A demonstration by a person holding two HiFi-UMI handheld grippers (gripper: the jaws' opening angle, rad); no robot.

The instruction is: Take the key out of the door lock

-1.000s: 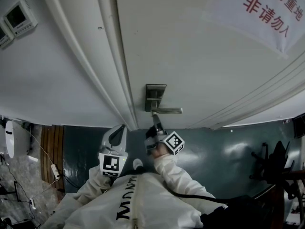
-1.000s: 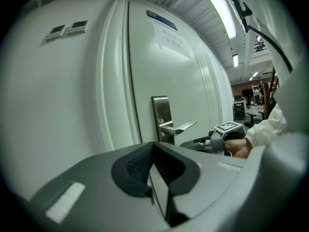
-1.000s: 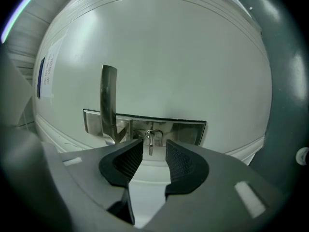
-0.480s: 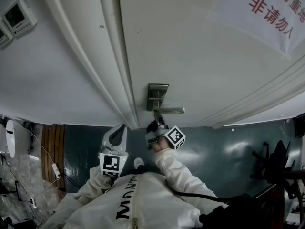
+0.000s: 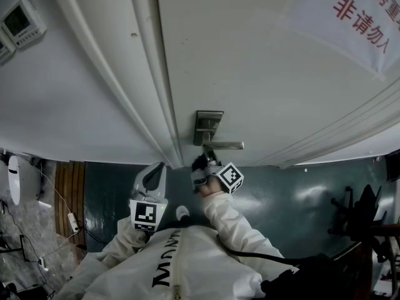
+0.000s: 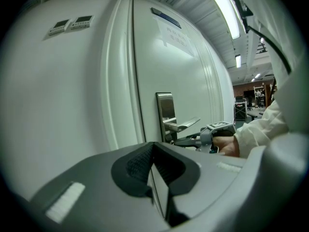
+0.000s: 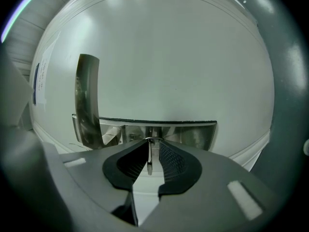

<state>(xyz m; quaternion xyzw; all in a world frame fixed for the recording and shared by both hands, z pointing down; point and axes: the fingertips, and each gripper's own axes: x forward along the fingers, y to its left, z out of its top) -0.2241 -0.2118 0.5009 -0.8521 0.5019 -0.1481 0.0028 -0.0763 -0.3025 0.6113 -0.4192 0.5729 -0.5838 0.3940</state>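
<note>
A steel lock plate [image 5: 207, 127] with a lever handle [image 5: 224, 145] sits on the white door. My right gripper [image 5: 203, 159] reaches level to just below the handle. In the right gripper view the thin key [image 7: 149, 159] stands edge-on between the pads of the right gripper [image 7: 152, 143], under the lock plate [image 7: 193, 132]. The jaws have just been closing round it, and a slim gap still shows beside the key. My left gripper [image 5: 155, 172] hangs back by the door frame, shut and empty. From the left gripper [image 6: 153, 148] view I see the handle [image 6: 186, 124].
The door frame [image 5: 150, 74] runs left of the lock. Two wall control panels [image 5: 24, 20] are at the upper left. A paper sign with red characters [image 5: 359, 14] hangs on the door at upper right. Dark furniture [image 5: 359, 214] stands on the floor at right.
My right gripper has moved a little closer to the lock plate, under the handle. The left gripper has stayed where it was.
</note>
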